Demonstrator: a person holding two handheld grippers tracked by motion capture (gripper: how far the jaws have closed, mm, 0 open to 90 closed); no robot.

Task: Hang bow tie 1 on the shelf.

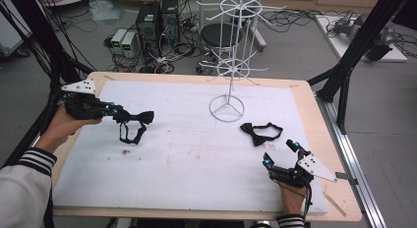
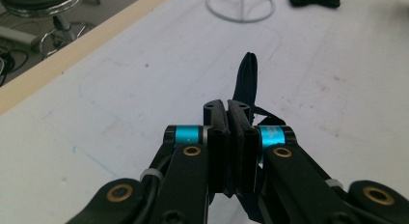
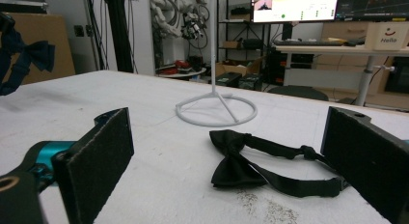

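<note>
Left gripper [image 1: 117,111] pinches a bow tie [image 1: 135,121] aloft at left, best kept level toward the white rack [image 1: 231,56]; right gripper [image 1: 281,153] waits spread.

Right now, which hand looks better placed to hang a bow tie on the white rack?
Left, probably. The left gripper is already shut on a bow tie, lifted toward the white rack. The right gripper is open, its bow tie lying on the table.

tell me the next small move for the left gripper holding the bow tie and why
Probably carry it toward the white rack. The left gripper is shut on a bow tie, whose strap hangs free above the mat, and the rack's arms look bare.
</note>
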